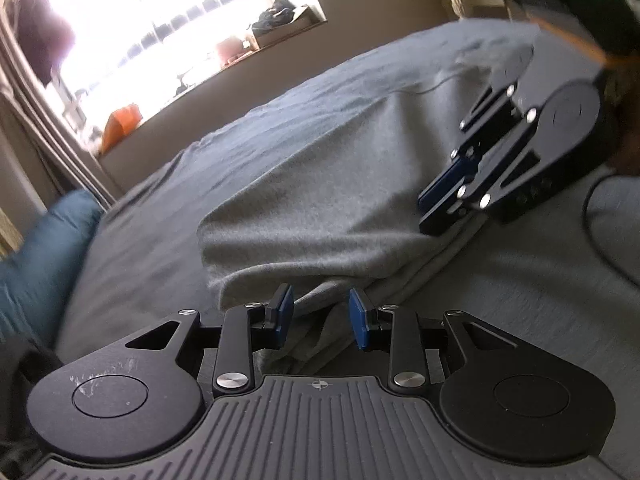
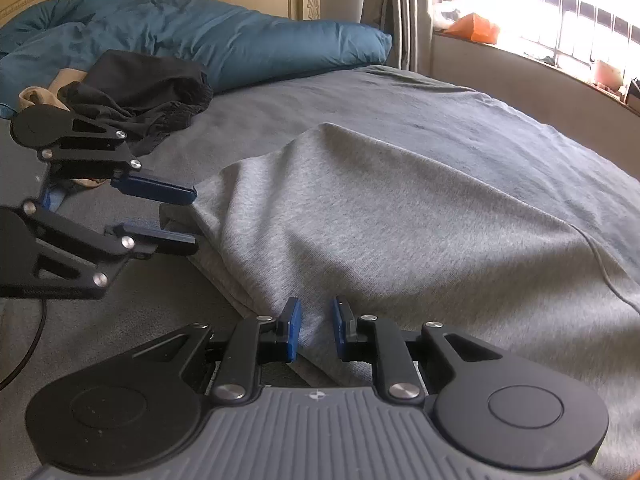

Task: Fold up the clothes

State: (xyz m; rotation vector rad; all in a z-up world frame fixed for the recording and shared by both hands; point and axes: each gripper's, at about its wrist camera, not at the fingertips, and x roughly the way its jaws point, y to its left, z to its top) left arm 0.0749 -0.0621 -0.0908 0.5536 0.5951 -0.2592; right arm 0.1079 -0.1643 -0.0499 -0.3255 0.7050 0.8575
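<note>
I work on the grey garment (image 2: 380, 216), which lies on the bed (image 2: 400, 92) in a thick folded bundle, its long axis running from my near side toward the far window (image 1: 160, 20).

My right gripper (image 2: 316, 330) sits at the near edge of the bundle. The cloth rises between its blue pads (image 2: 294, 330) and they seem to pinch a ridge of it, so I judge it is closed on the garment. The left wrist view agrees: there the pads are close together on the fold.

My left gripper (image 1: 322, 318) stands at the near left corner of the bundle. Its jaws are apart, and a loose fold lies in the gap but the pads do not press on it. So the left one holds nothing.

The garment lies just ahead of both grippers, and the corner is nearer to the left one. I think the coming move depends on this: the left must catch the corner again before the fold can go on.
</note>
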